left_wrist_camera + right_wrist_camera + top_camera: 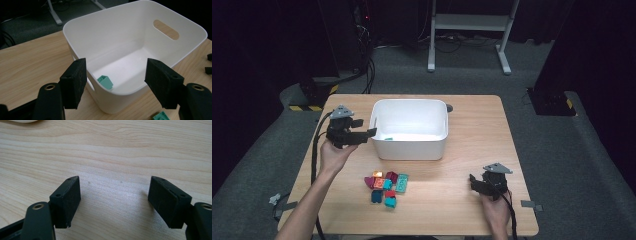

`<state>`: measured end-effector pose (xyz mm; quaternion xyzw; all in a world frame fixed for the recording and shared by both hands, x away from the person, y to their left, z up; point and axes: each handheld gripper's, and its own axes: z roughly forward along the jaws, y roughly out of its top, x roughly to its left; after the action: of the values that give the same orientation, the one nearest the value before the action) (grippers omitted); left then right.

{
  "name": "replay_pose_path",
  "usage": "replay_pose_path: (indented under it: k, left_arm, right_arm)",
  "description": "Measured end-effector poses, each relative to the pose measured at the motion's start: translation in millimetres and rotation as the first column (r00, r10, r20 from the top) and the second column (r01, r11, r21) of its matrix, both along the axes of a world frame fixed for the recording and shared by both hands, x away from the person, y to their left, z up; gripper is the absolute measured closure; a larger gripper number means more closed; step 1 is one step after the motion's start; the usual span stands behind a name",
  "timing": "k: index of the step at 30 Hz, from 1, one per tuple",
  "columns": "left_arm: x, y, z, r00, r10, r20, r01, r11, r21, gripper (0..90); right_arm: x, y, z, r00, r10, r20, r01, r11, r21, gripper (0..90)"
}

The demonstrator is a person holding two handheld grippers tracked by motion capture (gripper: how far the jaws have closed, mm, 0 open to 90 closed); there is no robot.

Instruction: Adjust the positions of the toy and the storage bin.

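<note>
White bin [130, 37] with slotted handle, small teal block [105, 82] lying tilted inside, left gripper [116, 82] spread empty beside its near corner, right gripper [115, 202] spread over bare table [112, 150]

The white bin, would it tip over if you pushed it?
Probably not: the white bin sits low and wide on the table. With just one teal block inside, it likely slides easily. Its thin walls look slightly bendy.

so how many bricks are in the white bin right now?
1 visible: a teal brick on the floor of the white bin, against its near wall by the left gripper. That wall may hide more.
</note>
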<state>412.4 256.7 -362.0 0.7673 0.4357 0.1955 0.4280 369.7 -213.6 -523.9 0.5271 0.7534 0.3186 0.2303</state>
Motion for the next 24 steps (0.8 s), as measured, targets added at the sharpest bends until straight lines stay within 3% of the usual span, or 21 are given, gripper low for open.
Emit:
replay_pose_path:
  k: [8,24]
  left_arm:
    - [-23.0,7.7,-15.5,0.9998,0.011,-0.015,-0.011,0.9998,0.017,33.7]
    - [-58.0,16.0,-55.6,0.9971,0.022,-0.073,-0.024,0.9996,-0.014,34.8]
  right_arm:
    - [0.0,0.0,0.0,1.0,0.0,0.0,0.0,1.0,0.0,26.1]
    - [0.0,0.0,0.0,1.0,0.0,0.0,0.0,1.0,0.0,26.1]
